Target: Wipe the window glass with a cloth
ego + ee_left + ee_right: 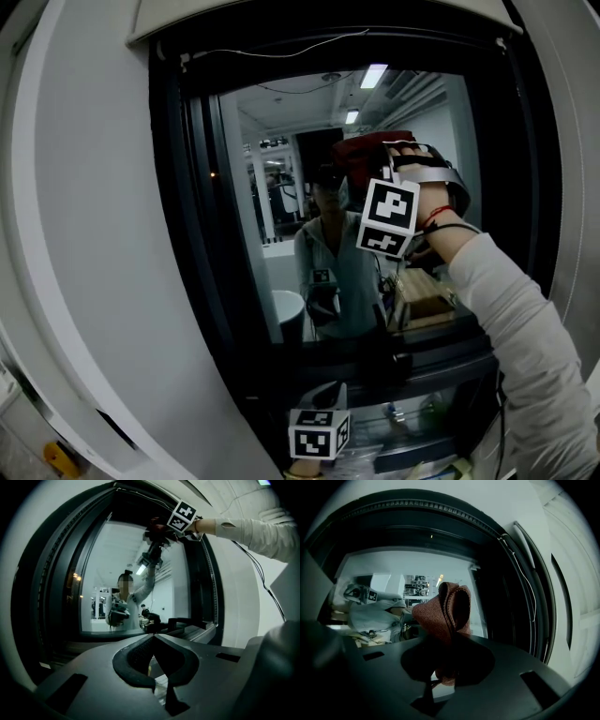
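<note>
The right gripper is clamping the folded rust-red cloth, holding it at two o'clock on the window glass — fabric leading, probably so the jaws are not scraping. The left gripper is idling at six o'clock, jaws together, empty.

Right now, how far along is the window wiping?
Done: the reddish cloth is clamped in the right tool. In hand: it is held at the upper right of the window glass. Left: wiping the pane; no wiped patch shows, and the left tool hangs shut and empty below.
</note>
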